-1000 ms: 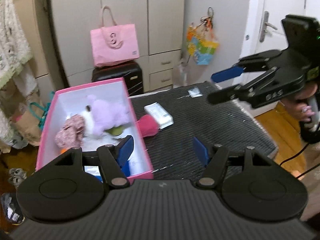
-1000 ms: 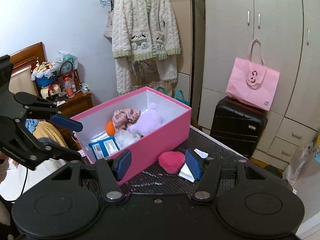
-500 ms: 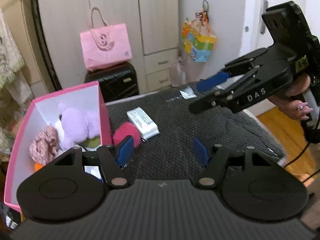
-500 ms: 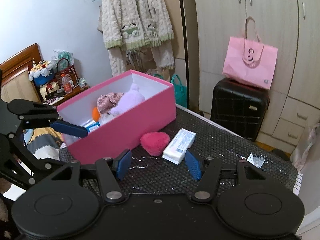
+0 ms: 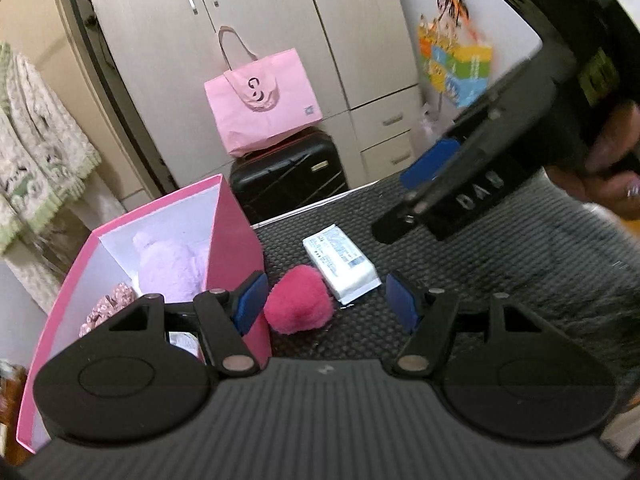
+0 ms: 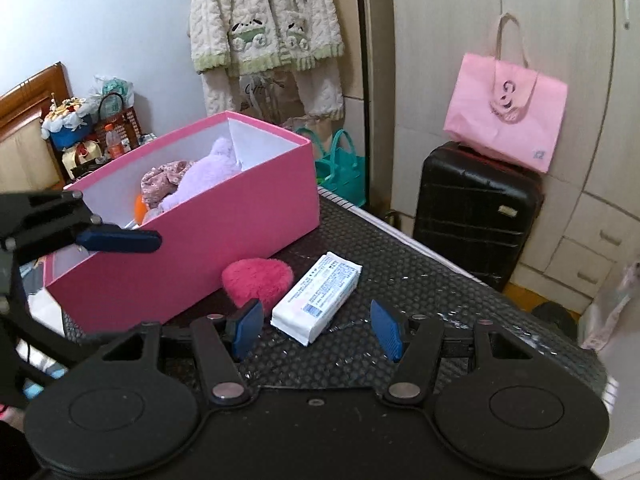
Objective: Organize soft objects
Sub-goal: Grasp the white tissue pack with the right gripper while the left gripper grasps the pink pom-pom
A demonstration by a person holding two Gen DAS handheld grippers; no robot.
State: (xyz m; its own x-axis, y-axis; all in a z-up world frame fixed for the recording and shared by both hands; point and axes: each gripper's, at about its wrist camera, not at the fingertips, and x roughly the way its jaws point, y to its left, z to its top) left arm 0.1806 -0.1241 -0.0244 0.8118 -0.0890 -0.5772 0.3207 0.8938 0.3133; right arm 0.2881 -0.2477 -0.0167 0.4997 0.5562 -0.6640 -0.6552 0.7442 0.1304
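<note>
Both claws half-wide, empty: left claw (image 5: 322,306), right claw (image 6: 316,330). Pink puff (image 6: 258,280) and tissue pack (image 6: 318,296) on surface, centre frame, beside box (image 6: 208,216). Risk: claws collide, puff touches pack, wrong grab.

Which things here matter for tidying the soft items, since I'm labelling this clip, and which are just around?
Job: fluffy pink heart pompom; white tissue pack; open pink cardboard box; lilac plush toy.
Lying about: pink tote bag; black hard suitcase; cream knitted cardigan.

White letters "DAS" stand on the right tongs (image 5: 430,184) in the left wrist view. The tissue pack (image 6: 318,296) carries blue print too small to read.
</note>
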